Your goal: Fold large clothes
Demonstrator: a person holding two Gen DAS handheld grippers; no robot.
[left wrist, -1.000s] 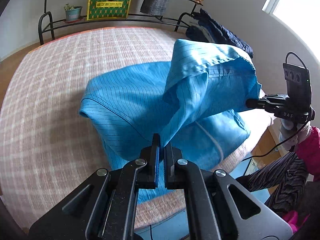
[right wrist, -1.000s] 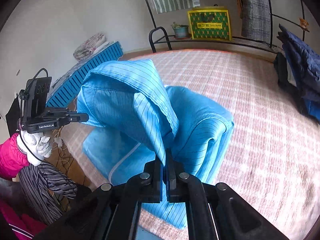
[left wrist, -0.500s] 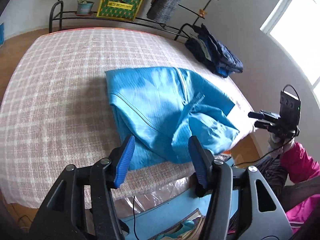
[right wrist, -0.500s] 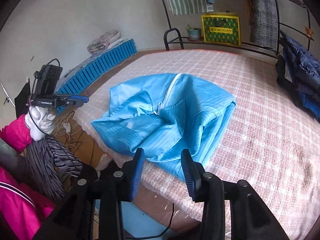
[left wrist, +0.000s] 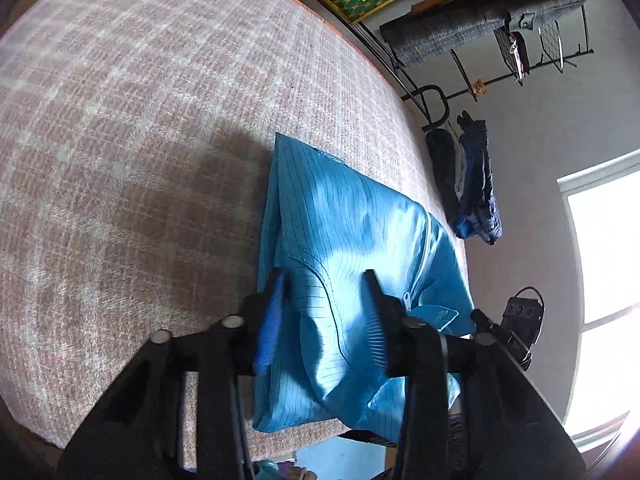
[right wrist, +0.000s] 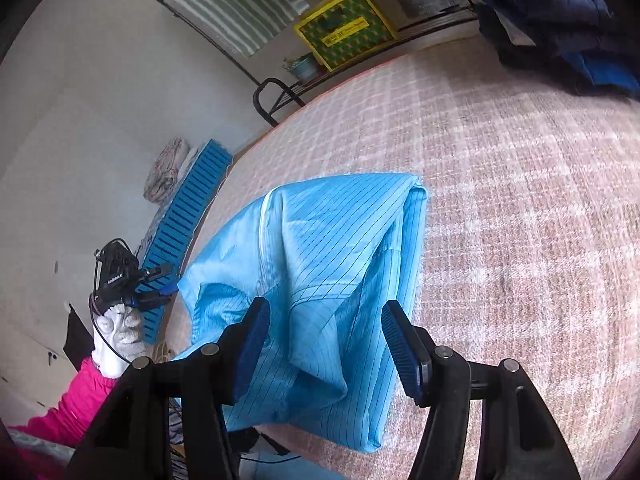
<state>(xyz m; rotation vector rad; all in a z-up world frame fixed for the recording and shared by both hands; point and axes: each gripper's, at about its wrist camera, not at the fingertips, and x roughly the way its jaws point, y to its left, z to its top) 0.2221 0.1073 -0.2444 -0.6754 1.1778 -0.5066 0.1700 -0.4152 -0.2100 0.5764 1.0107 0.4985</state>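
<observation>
Both grippers have swung closer over the blue garment (left wrist: 352, 240), which lies crumpled on the checked bed (left wrist: 140, 120). Left gripper (left wrist: 324, 312) and right gripper (right wrist: 326, 340) are released, seemingly above the cloth.

I note a yellow-green patterned bag (right wrist: 346, 28) on the black rack (right wrist: 280, 96), dark blue jackets (left wrist: 476, 184) piled bedside, blue slatted panel (right wrist: 188, 224) leaning.
</observation>
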